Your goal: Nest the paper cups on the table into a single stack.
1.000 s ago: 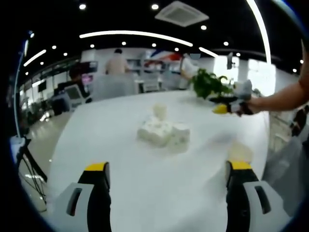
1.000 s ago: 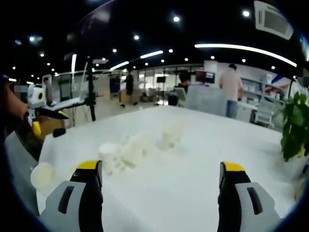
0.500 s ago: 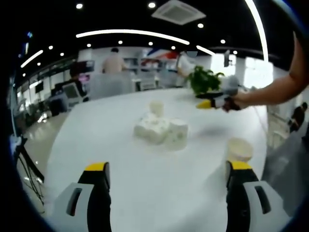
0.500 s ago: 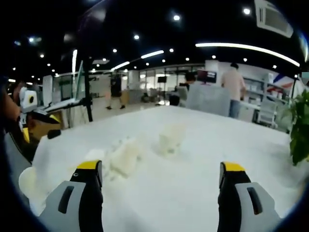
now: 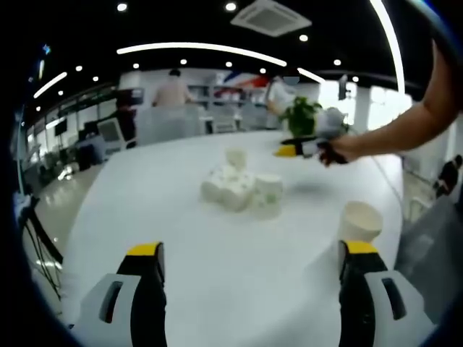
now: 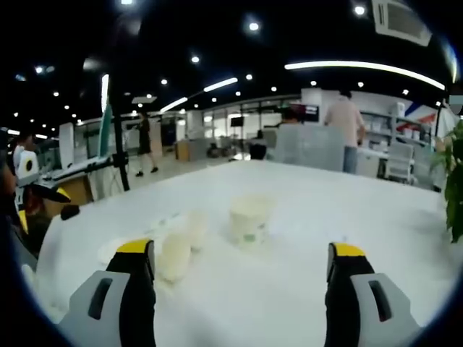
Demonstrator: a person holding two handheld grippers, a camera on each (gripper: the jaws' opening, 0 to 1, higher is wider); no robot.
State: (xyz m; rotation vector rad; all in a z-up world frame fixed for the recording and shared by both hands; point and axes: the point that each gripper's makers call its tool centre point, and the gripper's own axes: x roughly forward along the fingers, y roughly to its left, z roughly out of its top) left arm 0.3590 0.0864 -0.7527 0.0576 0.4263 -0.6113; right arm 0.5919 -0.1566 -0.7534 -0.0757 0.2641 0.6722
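white table (image 5: 181, 238) carries the paper cups (image 5: 242, 189) clustered mid-surface. left gripper (image 5: 249, 293) and right gripper (image 6: 239, 289) are wide apart, holding nothing. left gripper view adds a lone cup (image 5: 359, 220) near its right jaw.

Right gripper (image 5: 283, 151) moved closer over paper cups (image 5: 239, 189)

We see a large open office under a dark ceiling (image 5: 181, 22) dotted with small round spotlights and long curved white light strips (image 5: 202, 49). A square white ceiling air vent (image 5: 270, 16) hangs overhead. The broad white table (image 5: 217, 253) fills the foreground. Beyond it stand desks with monitors (image 5: 108, 134), a green leafy potted plant (image 5: 300, 116), a glossy pale floor (image 6: 170, 163) and bright windows (image 5: 383, 108).
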